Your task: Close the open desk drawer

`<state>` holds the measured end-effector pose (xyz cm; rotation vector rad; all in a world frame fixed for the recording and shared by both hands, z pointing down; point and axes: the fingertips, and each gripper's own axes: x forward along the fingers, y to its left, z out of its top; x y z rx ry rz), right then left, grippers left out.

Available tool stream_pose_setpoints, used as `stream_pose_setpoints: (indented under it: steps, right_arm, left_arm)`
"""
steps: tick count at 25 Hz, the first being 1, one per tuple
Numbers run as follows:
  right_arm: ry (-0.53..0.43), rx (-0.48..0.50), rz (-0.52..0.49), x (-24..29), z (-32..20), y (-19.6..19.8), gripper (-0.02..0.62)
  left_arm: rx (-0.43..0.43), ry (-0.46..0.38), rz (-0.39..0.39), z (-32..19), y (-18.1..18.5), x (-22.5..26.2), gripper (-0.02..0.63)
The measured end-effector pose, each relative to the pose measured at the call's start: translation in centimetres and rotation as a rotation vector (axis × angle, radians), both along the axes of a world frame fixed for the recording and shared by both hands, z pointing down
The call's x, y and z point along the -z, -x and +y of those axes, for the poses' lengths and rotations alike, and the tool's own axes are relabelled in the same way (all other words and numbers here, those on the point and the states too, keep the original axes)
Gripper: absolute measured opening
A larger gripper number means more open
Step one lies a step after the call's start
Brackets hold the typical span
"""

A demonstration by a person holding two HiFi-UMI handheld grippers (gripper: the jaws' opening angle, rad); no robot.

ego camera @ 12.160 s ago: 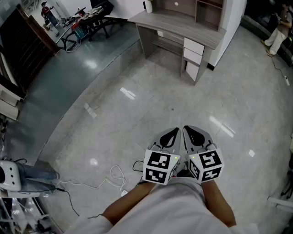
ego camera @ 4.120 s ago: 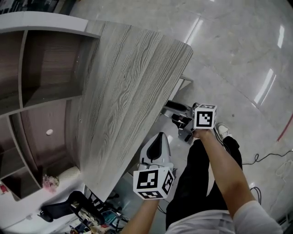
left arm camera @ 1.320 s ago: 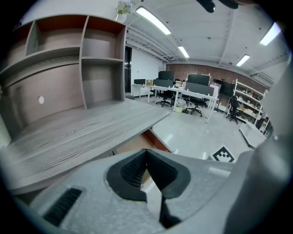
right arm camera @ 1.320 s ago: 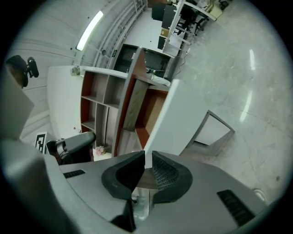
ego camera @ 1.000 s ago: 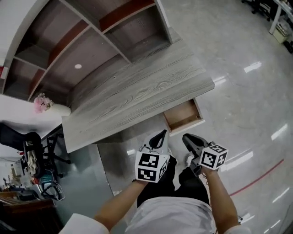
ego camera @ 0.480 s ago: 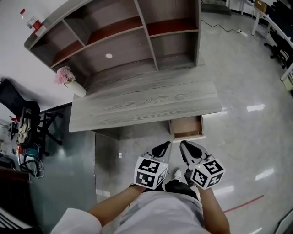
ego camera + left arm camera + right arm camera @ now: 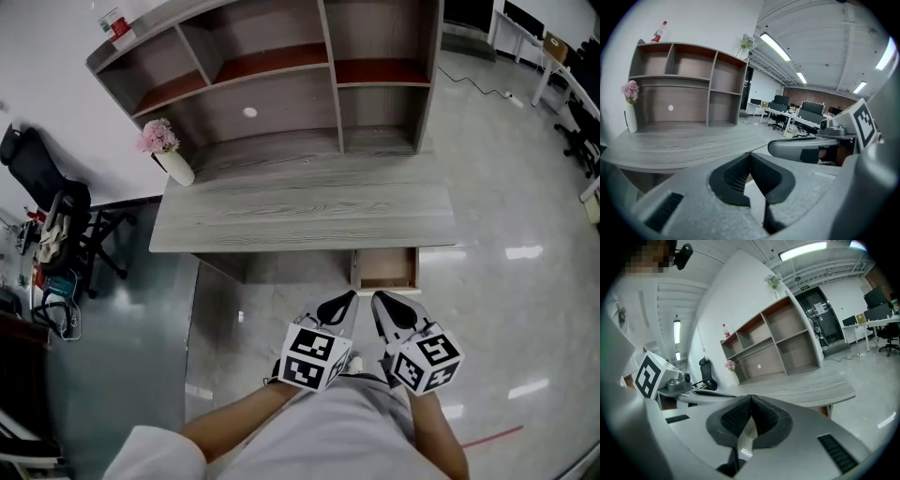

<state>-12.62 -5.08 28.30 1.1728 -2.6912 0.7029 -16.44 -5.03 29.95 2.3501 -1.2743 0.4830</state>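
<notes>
**A:** What is the left hand-held gripper (image 7: 349, 299) doing?

**B:** It is clenched. Its two jaws meet at the tips with nothing between them, and it touches nothing.

**A:** And the right hand-held gripper (image 7: 378, 299)?

**B:** The same: jaws pressed together and empty. The two sit side by side, close to the person's body, tips toward the desk.

**A:** Where is the drawer (image 7: 385, 269)?

**B:** It is open, sticking out from under the front edge of the tabletop (image 7: 300, 211) near its right end, with its wooden inside showing. It lies just beyond the tips, nearer the right one, and apart from both.
</notes>
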Motion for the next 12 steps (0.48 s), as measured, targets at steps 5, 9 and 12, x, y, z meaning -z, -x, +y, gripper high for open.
stream_pose_setpoints:
  steps: [5, 9, 12]
  right_arm:
    - [-0.016, 0.001, 0.013, 0.31, 0.05, 0.23, 0.002]
    - [-0.005, -0.002, 0.007, 0.09, 0.32, 0.45, 0.002]
    - [-0.003, -0.003, 0.001, 0.1, 0.47, 0.58, 0.002]
  left_arm:
    - [-0.003, 0.0, 0.009, 0.36, -0.13, 0.23, 0.002]
    - [-0.012, 0.016, 0.021, 0.29, -0.31, 0.26, 0.002]
    - [-0.012, 0.033, 0.036, 0.25, -0.57, 0.2, 0.002]
